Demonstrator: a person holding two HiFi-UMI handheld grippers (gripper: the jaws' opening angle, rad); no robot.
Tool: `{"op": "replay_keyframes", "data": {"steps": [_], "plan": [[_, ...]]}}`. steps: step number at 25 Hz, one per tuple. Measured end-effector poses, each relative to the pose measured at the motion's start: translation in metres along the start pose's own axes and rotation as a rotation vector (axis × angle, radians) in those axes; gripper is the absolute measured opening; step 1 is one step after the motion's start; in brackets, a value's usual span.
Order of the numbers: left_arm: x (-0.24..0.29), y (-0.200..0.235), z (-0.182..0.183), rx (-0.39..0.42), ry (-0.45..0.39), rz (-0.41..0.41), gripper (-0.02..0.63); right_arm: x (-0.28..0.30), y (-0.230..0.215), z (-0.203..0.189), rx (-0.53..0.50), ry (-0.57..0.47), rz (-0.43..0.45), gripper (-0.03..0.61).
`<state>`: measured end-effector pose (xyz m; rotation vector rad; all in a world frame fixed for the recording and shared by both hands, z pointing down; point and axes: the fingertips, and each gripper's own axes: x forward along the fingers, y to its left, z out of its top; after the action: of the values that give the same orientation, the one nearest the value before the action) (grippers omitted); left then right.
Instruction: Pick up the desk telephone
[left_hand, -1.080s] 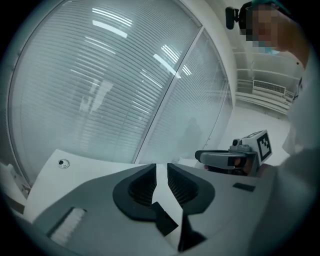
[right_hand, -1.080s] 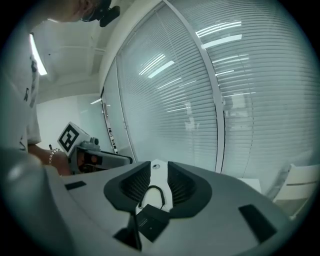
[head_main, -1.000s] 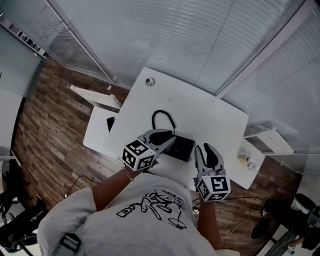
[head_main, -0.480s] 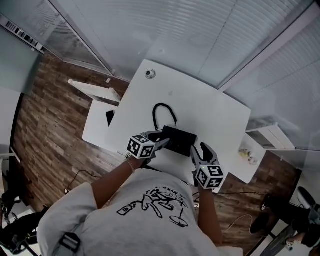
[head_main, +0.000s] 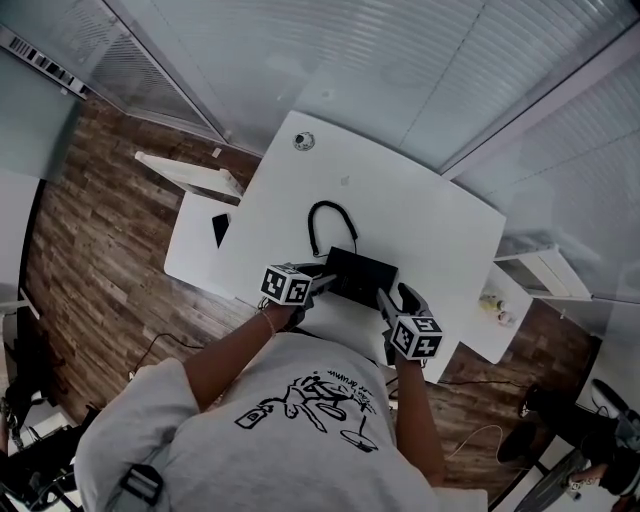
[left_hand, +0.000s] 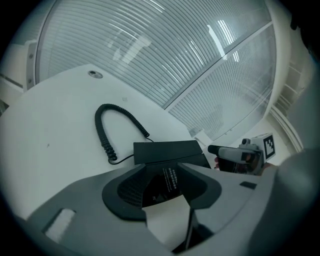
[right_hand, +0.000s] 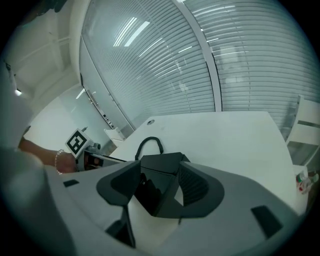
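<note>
Desk telephone (head_main: 360, 277) lies near the front edge of the white table (head_main: 430, 220); my left gripper (head_main: 322, 284) and right gripper (head_main: 392, 297) flank it, jaws just opening wide round its ends, unclamped, so I reckon uneven closing could tilt it or snag the coiled cord (left_hand: 102, 132).

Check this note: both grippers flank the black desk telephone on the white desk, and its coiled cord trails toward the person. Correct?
No. The head view shows the coiled cord looping away from the person, beyond the desk telephone. The left gripper and right gripper do flank it on the white desk; their jaws have just been opening, with the telephone's edges between them, ungripped.
</note>
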<state>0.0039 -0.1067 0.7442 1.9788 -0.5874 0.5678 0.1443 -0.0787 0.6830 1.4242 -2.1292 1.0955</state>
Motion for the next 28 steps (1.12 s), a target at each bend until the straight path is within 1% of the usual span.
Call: {"op": "replay_keyframes", "data": {"steps": [3, 5, 13, 22, 25, 28], "plan": [[0.005, 0.012, -0.004, -0.026, -0.003, 0.013, 0.177, 0.008, -0.003, -0.005, 0.015, 0.015, 0.002, 0.209], [0.009, 0.017, -0.008, -0.038, 0.010, 0.011, 0.196, 0.013, -0.004, -0.009, 0.022, 0.025, 0.002, 0.213], [0.022, 0.025, -0.020, -0.112, 0.031, -0.028, 0.227, 0.026, -0.016, -0.030, 0.092, 0.065, 0.012, 0.222], [0.030, 0.023, -0.028, -0.145, 0.057, -0.052, 0.230, 0.032, -0.017, -0.043, 0.167, 0.092, 0.050, 0.222], [0.031, 0.020, -0.028, -0.141, 0.057, -0.062, 0.230, 0.032, -0.013, -0.042, 0.174, 0.095, 0.062, 0.222], [0.031, 0.020, -0.028, -0.134, 0.061, -0.070, 0.230, 0.033, -0.011, -0.043, 0.176, 0.101, 0.055, 0.221]]}}
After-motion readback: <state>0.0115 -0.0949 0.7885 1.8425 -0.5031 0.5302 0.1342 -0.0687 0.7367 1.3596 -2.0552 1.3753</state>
